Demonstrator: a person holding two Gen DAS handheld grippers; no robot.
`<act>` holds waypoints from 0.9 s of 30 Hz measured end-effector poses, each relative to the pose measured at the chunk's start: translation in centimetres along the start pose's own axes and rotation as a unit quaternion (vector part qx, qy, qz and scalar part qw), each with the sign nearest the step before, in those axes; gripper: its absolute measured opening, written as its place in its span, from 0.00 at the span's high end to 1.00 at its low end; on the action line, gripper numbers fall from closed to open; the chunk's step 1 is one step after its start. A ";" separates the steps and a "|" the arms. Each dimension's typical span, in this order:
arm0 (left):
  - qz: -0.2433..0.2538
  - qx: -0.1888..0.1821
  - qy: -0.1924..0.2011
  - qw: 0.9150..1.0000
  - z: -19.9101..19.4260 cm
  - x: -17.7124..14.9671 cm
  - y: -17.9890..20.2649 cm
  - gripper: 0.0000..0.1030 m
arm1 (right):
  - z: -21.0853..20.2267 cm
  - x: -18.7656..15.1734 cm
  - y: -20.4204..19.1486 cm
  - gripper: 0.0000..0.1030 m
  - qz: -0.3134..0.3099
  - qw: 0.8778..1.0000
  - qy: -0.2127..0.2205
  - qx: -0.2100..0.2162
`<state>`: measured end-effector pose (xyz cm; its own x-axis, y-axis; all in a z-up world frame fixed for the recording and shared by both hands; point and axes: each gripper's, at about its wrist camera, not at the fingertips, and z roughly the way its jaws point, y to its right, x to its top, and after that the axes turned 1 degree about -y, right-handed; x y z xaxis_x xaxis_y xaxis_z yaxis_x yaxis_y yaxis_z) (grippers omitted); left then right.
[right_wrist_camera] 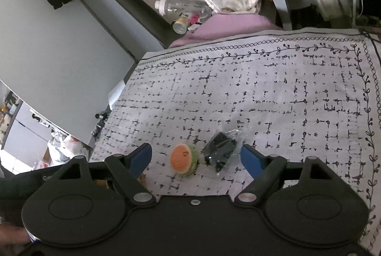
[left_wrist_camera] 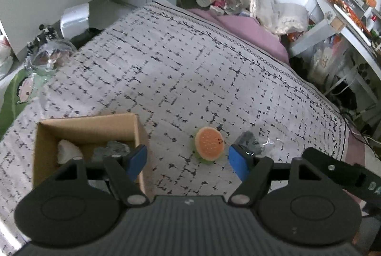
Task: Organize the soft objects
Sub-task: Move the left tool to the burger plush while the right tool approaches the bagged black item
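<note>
Left wrist view | left gripper [left_wrist_camera: 187,158] jaws spread, empty; burger plush [left_wrist_camera: 209,145] just ahead between them; cardboard box [left_wrist_camera: 88,127] beyond left jaw, two soft items inside | right gripper [right_wrist_camera: 196,157] jaws spread, empty; bagged dark item [right_wrist_camera: 221,152] ahead, toward right jaw | step: approach to pick | next: likely descend, close on plush, carry to box.
</note>
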<state>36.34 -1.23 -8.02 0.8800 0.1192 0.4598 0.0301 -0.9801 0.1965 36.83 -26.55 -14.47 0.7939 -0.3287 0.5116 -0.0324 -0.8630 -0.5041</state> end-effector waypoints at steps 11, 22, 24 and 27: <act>0.008 -0.004 -0.037 0.999 6.1 1.0 1.9 0.28 | 4.7 0.4 2.6 0.21 0.028 0.999 -0.028 -0.004; 0.019 -0.002 -0.065 0.998 10.8 1.7 2.6 0.28 | 8.7 0.5 3.7 0.23 0.033 0.998 -0.054 -0.021; 0.034 0.004 -0.067 0.997 11.5 1.6 2.8 0.28 | 9.3 0.3 3.8 0.24 0.037 0.997 -0.059 -0.021; 0.042 0.005 -0.074 0.996 12.6 1.5 2.9 0.28 | 10.3 0.2 4.1 0.32 0.046 0.996 -0.070 -0.028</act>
<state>43.68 -5.94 -17.64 0.9400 0.0126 0.3408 -0.0428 -0.9870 0.1547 43.07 -26.20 -23.60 0.8628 -0.3536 0.3614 -0.1392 -0.8533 -0.5025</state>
